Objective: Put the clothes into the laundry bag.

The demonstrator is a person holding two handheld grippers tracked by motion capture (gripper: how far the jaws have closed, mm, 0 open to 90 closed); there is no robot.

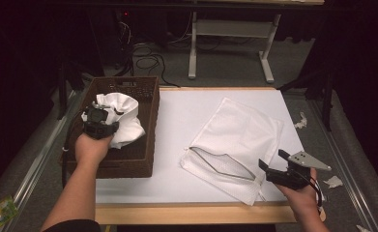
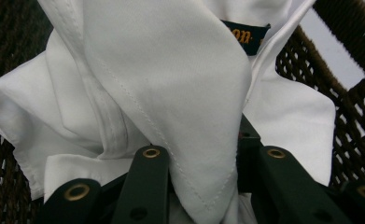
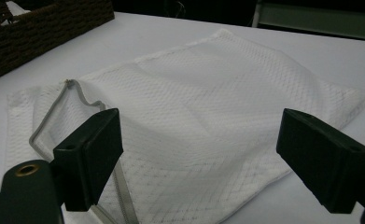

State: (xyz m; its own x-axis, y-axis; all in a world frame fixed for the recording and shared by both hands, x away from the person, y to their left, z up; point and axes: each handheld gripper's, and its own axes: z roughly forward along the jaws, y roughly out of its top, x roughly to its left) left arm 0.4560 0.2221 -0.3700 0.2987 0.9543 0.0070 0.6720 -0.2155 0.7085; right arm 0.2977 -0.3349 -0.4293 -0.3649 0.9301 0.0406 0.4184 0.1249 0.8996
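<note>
Over the wicker basket (image 1: pixel 143 145) at left: white shirt (image 1: pixel 123 121), soft, light, limp, pinched in left gripper (image 1: pixel 99 121) jaws at a bunched fold; right gripper (image 1: pixel 273 166) jaws wide beside mesh laundry bag (image 1: pixel 239 140) on tabletop (image 1: pixel 177 111).

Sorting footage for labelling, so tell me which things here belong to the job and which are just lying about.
In the job: white garment, left tool, wicker basket, mesh laundry bag, right tool.
Lying about: paper scraps, floor cables, table frame.

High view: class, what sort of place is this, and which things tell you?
Probably a lab or studio set up for recording laundry handling: a white table under dark surrounds, cables on the floor, and hand-held grippers, left and right.
</note>
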